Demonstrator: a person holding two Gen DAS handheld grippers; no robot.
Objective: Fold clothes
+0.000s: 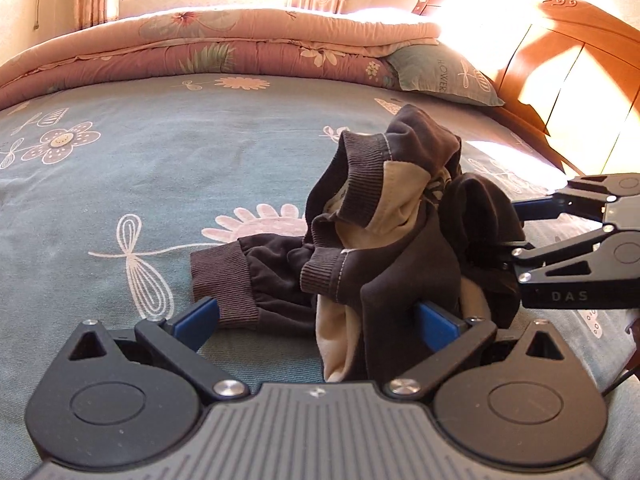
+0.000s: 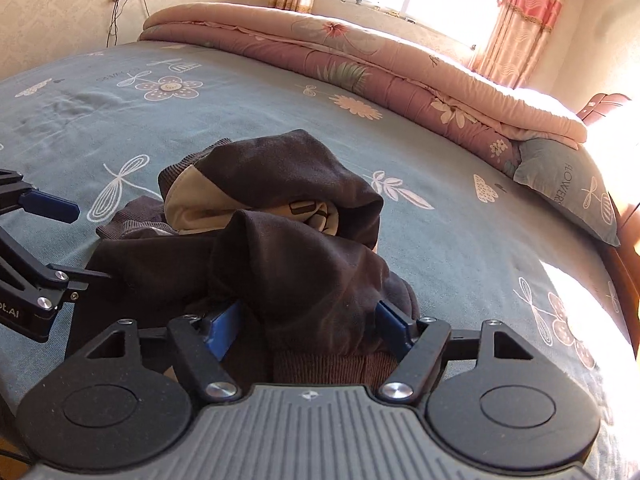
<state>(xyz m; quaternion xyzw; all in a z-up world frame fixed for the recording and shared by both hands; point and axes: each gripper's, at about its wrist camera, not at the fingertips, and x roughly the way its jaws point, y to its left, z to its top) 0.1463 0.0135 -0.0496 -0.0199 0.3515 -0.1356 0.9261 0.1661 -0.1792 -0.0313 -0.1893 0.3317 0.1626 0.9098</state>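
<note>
Dark sweatshirt (image 1: pixel 384 240) bunched on bed (image 1: pixel 160 184), apparently unfolded.

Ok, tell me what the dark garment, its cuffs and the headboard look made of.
Dark garment: soft matte knit, probably cotton jersey or fleece; it slumps in thick folds and shows a cream lining.
Cuffs: ribbed knit, with fine parallel ridges.
Headboard: varnished orange-brown wood by its look; panel seams and a glossy sheen in the sunlight.

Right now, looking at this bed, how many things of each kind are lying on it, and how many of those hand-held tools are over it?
Dark brown garment, crumpled: 1
Folded pink floral quilt: 1
Teal pillow: 1
Hand-held grippers: 2, the left gripper and the right gripper, both with jaws around the garment
Total: 5
</note>
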